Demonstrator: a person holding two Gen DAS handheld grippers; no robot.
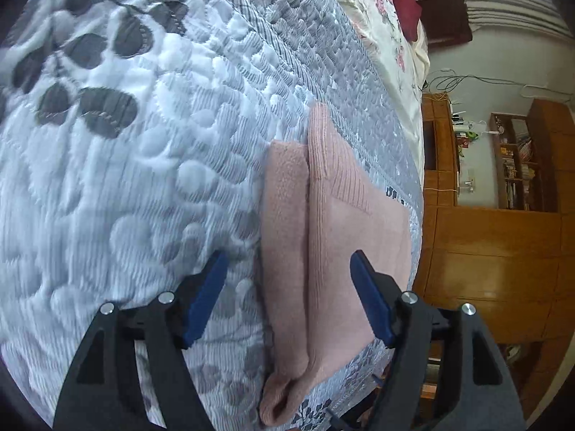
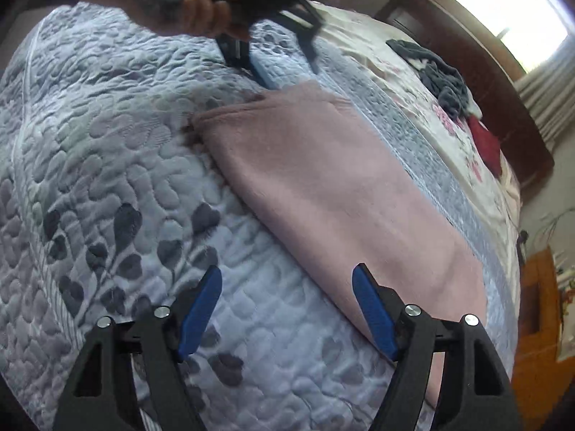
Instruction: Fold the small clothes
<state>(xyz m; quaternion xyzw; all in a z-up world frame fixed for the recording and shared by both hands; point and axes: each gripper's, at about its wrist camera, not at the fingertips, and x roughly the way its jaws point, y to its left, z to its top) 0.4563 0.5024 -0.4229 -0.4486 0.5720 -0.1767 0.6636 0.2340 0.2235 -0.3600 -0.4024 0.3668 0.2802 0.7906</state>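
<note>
a quilted bedspread (image 1: pixel 151 165), white-grey with dark leaf shapes stitched into it, fills most of both views and covers the bed. past its far edge lies a cream floral sheet (image 2: pixel 424 107) with a heap of grey cloth (image 2: pixel 442 79) and a dark red cloth (image 2: pixel 485 143) on it, up against a dark wooden headboard (image 2: pixel 478 82) under a bright window (image 2: pixel 510 3). beyond the side of the bed in the left wrist view stand wooden cabinets (image 1: pixel 492 251) and a shelf of small items (image 1: pixel 514 165). the pink garment (image 2: pixel 341 197) lies flat on the bedspread near its edge, folded over into a long strip; in the left wrist view its ribbed upper layer sits on a fleecy lower layer, with a rolled opening at the near end. the left gripper (image 1: pixel 289 269) hovers just over the near end of the garment, its blue fingers (image 1: pixel 206 298) spread wide to either side and gripping nothing. in the right wrist view it shows blurred at the far end of the garment, held in a person's hand (image 2: pixel 187 3). the right gripper (image 2: pixel 287 283) is also spread wide and empty, one blue finger over the bare quilt and the other over the garment's near edge; whether it touches the cloth cannot be told.
</note>
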